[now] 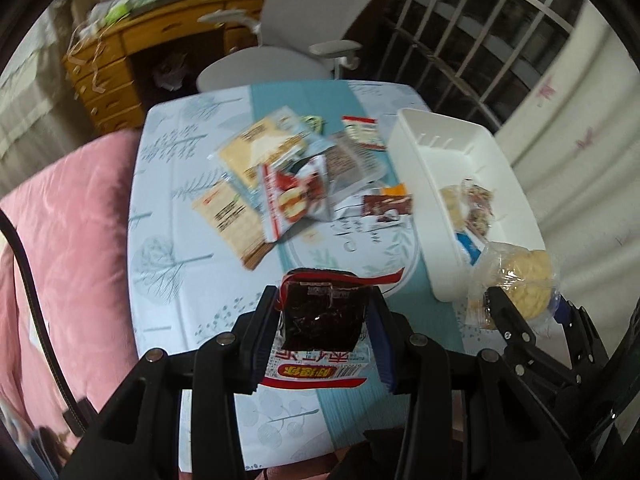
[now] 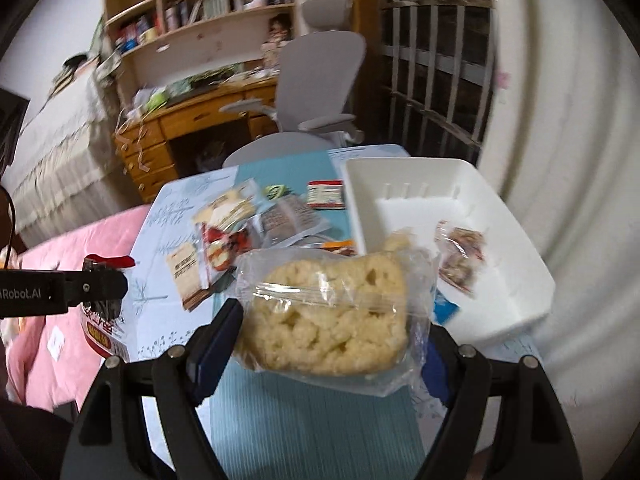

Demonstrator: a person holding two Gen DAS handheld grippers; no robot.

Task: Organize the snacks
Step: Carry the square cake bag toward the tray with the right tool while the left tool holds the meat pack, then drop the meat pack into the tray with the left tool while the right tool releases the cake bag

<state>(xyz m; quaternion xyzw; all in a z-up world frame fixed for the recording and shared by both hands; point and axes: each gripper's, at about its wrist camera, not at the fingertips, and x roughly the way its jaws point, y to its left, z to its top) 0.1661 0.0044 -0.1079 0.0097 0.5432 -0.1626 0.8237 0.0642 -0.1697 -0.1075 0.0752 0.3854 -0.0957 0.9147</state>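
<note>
My left gripper point(image 1: 322, 300) is shut on a dark snack packet point(image 1: 320, 320) with a red and white label, held above the table's near edge. The same left gripper point(image 2: 102, 284) shows at the left edge of the right wrist view with that dark packet point(image 2: 100, 320). My right gripper point(image 2: 332, 312) is shut on a clear bag of pale puffed rice cake point(image 2: 332, 312), lifted over the table beside the white bin point(image 2: 480, 320). In the left wrist view the rice cake bag point(image 1: 520, 284) and the right gripper point(image 1: 524, 308) hang near the white bin's point(image 1: 412, 200) near end.
Several snack packets point(image 1: 280, 184) lie in a heap mid-table on a blue patterned cloth point(image 1: 172, 208). The bin holds a few wrapped snacks point(image 1: 476, 204). A grey office chair point(image 1: 304, 40) and wooden desk point(image 1: 132, 64) stand behind the table; a pink blanket point(image 1: 68, 240) lies left.
</note>
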